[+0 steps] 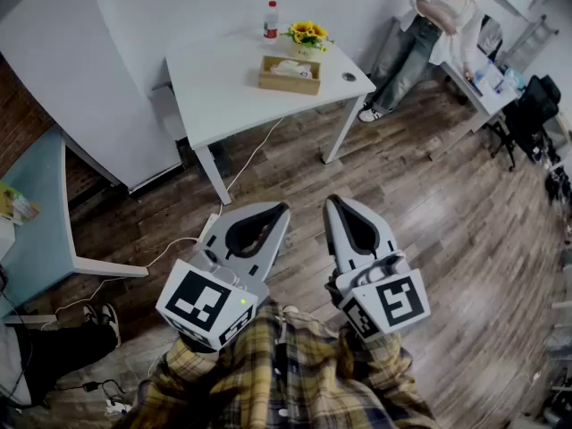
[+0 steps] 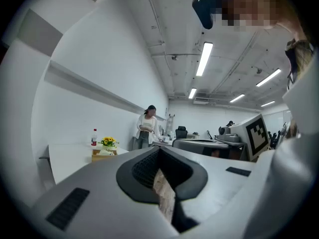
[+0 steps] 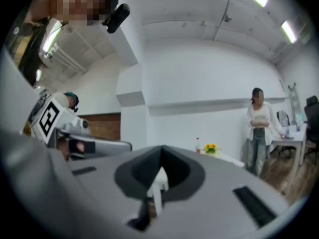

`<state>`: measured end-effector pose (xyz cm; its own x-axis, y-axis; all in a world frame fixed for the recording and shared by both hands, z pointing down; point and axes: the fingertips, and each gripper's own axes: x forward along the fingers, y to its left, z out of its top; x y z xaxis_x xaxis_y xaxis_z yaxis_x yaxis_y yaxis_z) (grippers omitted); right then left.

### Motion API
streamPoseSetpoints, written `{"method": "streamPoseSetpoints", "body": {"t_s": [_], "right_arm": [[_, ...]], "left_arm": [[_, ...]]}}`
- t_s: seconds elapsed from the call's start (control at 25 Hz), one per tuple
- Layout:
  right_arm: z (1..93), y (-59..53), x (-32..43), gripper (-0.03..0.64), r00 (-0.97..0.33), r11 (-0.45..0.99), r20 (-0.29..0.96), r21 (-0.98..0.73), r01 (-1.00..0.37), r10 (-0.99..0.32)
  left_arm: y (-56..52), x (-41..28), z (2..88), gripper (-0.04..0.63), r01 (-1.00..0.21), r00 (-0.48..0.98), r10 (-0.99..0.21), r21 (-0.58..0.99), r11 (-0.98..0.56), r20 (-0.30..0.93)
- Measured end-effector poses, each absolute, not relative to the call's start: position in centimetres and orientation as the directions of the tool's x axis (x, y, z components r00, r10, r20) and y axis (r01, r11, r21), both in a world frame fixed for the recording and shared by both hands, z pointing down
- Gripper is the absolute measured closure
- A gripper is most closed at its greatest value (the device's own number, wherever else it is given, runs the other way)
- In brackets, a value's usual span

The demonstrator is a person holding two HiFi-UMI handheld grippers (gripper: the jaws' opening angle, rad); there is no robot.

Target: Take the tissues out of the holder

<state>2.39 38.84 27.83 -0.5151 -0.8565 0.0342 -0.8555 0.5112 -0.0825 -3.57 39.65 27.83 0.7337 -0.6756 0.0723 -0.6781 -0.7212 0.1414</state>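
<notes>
While I hold both tools level in front of my plaid shirt (image 1: 295, 374), I count two grippers and one white table (image 1: 223, 96) well ahead of them. On it stand one wooden tissue holder (image 1: 290, 77), one red-capped bottle (image 1: 271, 20), one bunch of sunflowers (image 1: 307, 33) and one small dark round thing (image 1: 349, 77). One person (image 1: 429, 34) stands off to the right, the head cut off by the frame edge.

White tissues (image 1: 290, 67) lie inside the holder, too small for me to count. From my left gripper's camera the holder is only a speck, and from my right one I cannot see it.

My left gripper (image 1: 284, 207) has its jaws pressed together on nothing. My right gripper (image 1: 332, 199) has its tips meeting too, also empty. Both are nowhere near the holder.
</notes>
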Motion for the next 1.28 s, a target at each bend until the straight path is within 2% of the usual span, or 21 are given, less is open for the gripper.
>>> {"method": "streamPoseSetpoints", "body": {"t_s": [0.64,1.28], "right_arm": [[28.7,34.8,1.5,0.606,-0.510,0.505,0.041,-0.093,-0.858,-0.859],[32.2,31.2,-1.7,0.606,-0.489,0.474,0.114,-0.135,-0.870,-0.865]], "left_arm": [[35.4,-6.3,28.8,0.578,-0.696,0.716,-0.694,0.143,-0.704,0.075],[31.0,-8.8,31.2,0.578,-0.658,0.752,-0.651,0.174,-0.733,0.103]]}}
